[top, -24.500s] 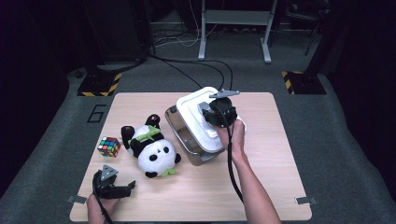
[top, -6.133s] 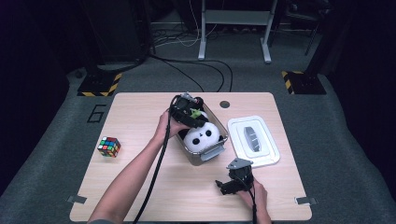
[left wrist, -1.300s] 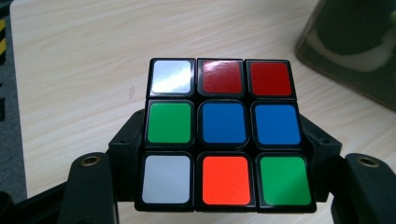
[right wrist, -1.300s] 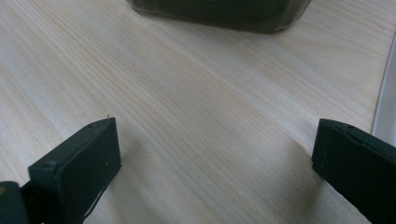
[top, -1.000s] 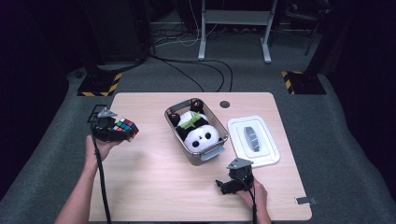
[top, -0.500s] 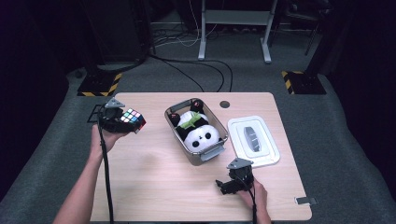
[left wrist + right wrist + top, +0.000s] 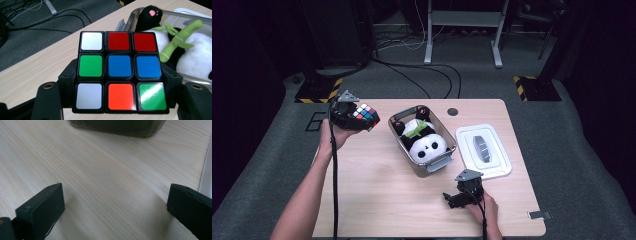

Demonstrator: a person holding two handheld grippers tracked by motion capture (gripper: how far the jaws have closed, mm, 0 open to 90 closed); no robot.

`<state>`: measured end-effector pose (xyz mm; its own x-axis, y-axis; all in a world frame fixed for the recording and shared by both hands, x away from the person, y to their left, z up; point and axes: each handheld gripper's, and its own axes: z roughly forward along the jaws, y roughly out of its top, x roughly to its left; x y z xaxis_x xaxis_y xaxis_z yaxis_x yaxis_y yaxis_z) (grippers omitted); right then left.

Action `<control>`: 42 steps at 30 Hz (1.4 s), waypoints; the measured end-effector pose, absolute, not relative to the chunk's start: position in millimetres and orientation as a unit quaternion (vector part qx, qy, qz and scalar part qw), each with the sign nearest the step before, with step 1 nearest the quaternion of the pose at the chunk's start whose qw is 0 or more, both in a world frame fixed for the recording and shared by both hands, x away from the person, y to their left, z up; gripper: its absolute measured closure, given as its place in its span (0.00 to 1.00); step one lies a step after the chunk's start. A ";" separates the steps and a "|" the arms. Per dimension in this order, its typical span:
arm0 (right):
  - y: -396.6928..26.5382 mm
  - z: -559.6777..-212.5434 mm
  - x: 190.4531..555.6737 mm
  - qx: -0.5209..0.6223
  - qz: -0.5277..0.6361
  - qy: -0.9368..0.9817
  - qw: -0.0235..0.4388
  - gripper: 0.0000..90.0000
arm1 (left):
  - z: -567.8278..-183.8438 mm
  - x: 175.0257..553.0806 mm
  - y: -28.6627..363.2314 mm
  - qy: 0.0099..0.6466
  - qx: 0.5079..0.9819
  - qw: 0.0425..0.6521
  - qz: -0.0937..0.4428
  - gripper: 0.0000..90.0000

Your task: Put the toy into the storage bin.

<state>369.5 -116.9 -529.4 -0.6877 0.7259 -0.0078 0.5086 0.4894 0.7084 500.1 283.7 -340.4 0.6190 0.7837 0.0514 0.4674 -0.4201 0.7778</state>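
Observation:
A colourful puzzle cube (image 7: 364, 115) (image 7: 120, 72) is held in the air over the table's far left corner, with my left gripper (image 7: 357, 119) (image 7: 120, 100) shut on its two sides. Just to its right stands a clear plastic bin (image 7: 432, 164) (image 7: 140, 12) with a panda plush (image 7: 424, 140) (image 7: 195, 62) lying in it, a green bamboo toy on its chest. The bin's white lid (image 7: 484, 150) lies flat on the table to the right. My right gripper (image 7: 453, 200) (image 7: 113, 202) rests low near the front edge, jaws wide open over bare wood.
The wooden table (image 7: 377, 195) has a cable hole (image 7: 453, 111) at its far edge. Beyond it lie floor cables (image 7: 422, 75), a metal stand (image 7: 462, 30) and yellow-black floor markers (image 7: 532, 85). The bin's dark wall (image 7: 117, 127) stands ahead of the right gripper.
My left gripper has lifted the cube and carried it to the right, toward the bin. The right gripper has stayed put.

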 end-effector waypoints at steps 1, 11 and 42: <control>-116.8 -529.4 369.4 0.365 0.351 0.849 0.154 0.01 | -339.4 501.6 281.0 0.380 0.818 0.378 0.209 0.38; -117.1 -529.4 369.6 0.363 0.351 0.849 0.156 0.01 | -334.3 516.1 255.7 0.359 0.827 0.382 0.203 0.38; -117.1 -529.3 369.3 0.365 0.354 0.847 0.154 0.01 | -355.0 552.7 181.9 0.308 0.855 0.387 0.155 0.38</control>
<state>369.3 -117.1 -529.3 -0.6863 0.7273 -0.0020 0.5101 0.4833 0.7115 552.7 181.9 -355.0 0.7617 0.6473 0.0263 0.4080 -0.5109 0.7566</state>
